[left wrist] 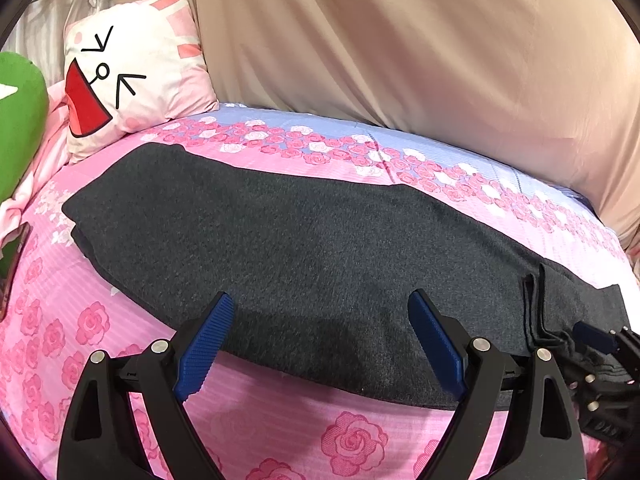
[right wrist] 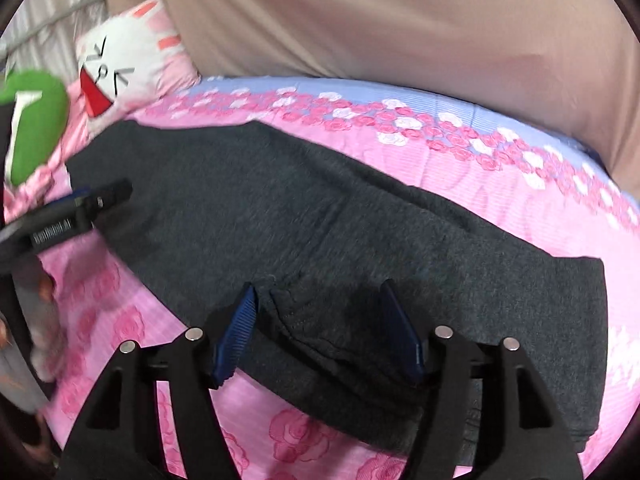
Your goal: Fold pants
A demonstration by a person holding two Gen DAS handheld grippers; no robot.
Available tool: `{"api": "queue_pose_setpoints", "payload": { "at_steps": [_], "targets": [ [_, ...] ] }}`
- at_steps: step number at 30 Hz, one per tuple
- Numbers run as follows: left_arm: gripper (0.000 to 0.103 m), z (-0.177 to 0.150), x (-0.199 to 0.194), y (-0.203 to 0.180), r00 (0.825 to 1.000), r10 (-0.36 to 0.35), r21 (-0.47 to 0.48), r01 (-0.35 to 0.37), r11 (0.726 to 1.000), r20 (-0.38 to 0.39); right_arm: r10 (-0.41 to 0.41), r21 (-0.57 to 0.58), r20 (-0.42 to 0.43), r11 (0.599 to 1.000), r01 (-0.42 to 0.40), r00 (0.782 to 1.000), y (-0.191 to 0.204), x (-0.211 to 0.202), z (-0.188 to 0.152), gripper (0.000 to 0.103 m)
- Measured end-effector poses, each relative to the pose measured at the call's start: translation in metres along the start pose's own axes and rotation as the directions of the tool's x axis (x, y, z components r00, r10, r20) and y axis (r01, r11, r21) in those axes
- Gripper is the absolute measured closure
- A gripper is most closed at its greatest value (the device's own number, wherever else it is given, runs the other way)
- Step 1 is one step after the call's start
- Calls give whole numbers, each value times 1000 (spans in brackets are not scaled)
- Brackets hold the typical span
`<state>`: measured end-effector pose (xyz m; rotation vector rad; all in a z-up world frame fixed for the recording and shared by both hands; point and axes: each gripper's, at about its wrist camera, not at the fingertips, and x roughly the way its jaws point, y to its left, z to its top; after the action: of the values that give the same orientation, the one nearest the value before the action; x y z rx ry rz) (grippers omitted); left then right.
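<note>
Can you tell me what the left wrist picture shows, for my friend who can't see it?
Dark grey pants lie flat along a pink rose bedsheet, with the open left gripper hovering at their near edge. A cartoon-face pillow sits at the back left.

One pair of dark pants (left wrist: 304,248), two grippers, perhaps two cushions.
</note>
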<state>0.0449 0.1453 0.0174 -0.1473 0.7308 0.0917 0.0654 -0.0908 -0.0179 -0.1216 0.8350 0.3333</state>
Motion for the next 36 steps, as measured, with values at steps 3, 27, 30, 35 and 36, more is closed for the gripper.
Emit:
{"api": "queue_pose_setpoints", "payload": {
  "at_steps": [3, 27, 30, 35, 36],
  "targets": [
    [16, 0, -1, 1, 1000, -5, -5, 5, 1000, -1, -13, -11, -6, 1000, 13, 1000, 0, 9, -1, 66],
    [16, 0, -2, 27, 994, -109, -147, 105, 984, -25, 87, 256, 158, 959, -125, 984, -41, -56, 0, 34],
    [16, 0, -3, 23, 995, -96, -132, 93, 987, -18, -57, 403, 141, 915, -5, 988, -105, -93, -36, 30],
    [16, 0, -4, 15, 997, -77, -88, 76, 993, -8, 24, 656, 99, 750, -83, 995, -178, -90, -100, 29],
    [16, -1, -5, 15, 997, -76, -84, 75, 994, -7, 62, 669, 108, 733, -118, 992, -178, -84, -106, 29]
  ]
}}
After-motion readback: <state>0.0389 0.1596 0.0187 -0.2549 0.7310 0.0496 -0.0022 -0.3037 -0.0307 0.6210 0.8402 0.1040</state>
